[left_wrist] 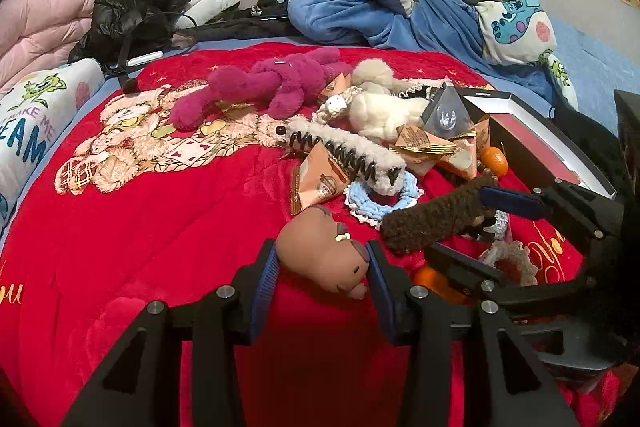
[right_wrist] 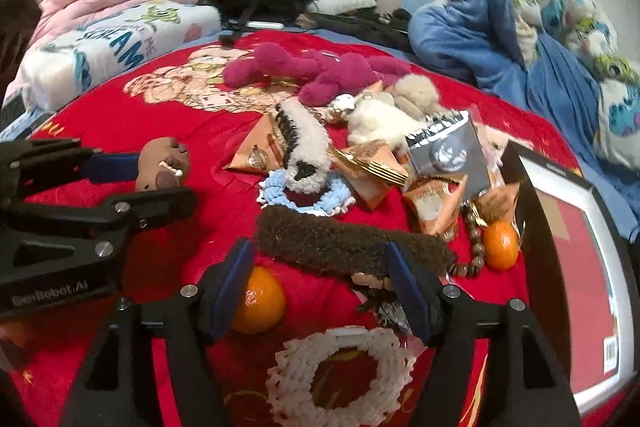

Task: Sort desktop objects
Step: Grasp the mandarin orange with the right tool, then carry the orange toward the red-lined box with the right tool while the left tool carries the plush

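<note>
We see the brown capybara toy [left_wrist: 326, 253] pinched between our left tongs [left_wrist: 322, 273], just above the red blanket [left_wrist: 160, 227]. Our right tongs [right_wrist: 320, 283] stand wide around the brown fuzzy hair clip [right_wrist: 352, 247], an orange [right_wrist: 260, 301] touching the left finger.

My left gripper [left_wrist: 322, 267] holds the brown capybara toy [left_wrist: 324, 253] between its pads over the red blanket [left_wrist: 160, 211]. To the right, my right gripper [left_wrist: 480, 223] spans the brown fuzzy clip [left_wrist: 432, 223].
</note>
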A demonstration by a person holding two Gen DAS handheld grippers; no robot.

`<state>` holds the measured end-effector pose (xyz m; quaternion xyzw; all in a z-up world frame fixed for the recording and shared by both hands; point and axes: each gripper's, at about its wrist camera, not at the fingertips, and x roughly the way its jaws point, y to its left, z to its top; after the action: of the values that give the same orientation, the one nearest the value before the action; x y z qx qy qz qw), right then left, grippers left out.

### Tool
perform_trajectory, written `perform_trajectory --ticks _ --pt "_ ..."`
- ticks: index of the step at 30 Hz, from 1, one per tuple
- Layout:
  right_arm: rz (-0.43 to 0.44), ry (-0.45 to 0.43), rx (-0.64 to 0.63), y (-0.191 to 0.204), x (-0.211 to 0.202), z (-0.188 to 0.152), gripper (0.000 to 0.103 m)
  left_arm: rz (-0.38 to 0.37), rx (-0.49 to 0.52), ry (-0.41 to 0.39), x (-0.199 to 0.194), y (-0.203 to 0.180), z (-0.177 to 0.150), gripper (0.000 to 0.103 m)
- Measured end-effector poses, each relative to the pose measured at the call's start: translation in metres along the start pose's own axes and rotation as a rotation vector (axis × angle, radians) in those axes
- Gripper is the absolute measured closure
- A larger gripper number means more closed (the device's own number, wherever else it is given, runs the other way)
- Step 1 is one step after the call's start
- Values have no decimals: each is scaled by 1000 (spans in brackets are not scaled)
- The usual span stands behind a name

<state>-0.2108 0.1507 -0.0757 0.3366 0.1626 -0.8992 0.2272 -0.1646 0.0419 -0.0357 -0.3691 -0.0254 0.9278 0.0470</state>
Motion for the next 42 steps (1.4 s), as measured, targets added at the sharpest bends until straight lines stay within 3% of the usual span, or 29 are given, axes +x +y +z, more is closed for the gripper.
perform_trajectory --ticks 4,11,19,22,25,27,29,42 --pt "-7 22 51 -9 1 1 36 2 -2 1 0 1 0 58" --pt "52 55 185 -15 -8 -2 28 11 -5 -8 -3 2 0 58" --pt "29 49 146 5 -24 -15 25 27 23 -17 -15 5 -5 58" --pt "42 48 144 13 -21 -15 30 40 32 -11 -16 9 -9 58" --pt "55 73 174 14 -8 -16 42 45 24 -9 -18 15 -11 58" --pt "44 104 217 12 2 -17 60 48 16 -9 -20 20 -12 58" --pt "37 127 256 8 12 -18 66 47 12 -12 -23 23 -12 58" --pt "13 119 252 13 7 -16 67 30 22 -27 -29 14 -10 58"
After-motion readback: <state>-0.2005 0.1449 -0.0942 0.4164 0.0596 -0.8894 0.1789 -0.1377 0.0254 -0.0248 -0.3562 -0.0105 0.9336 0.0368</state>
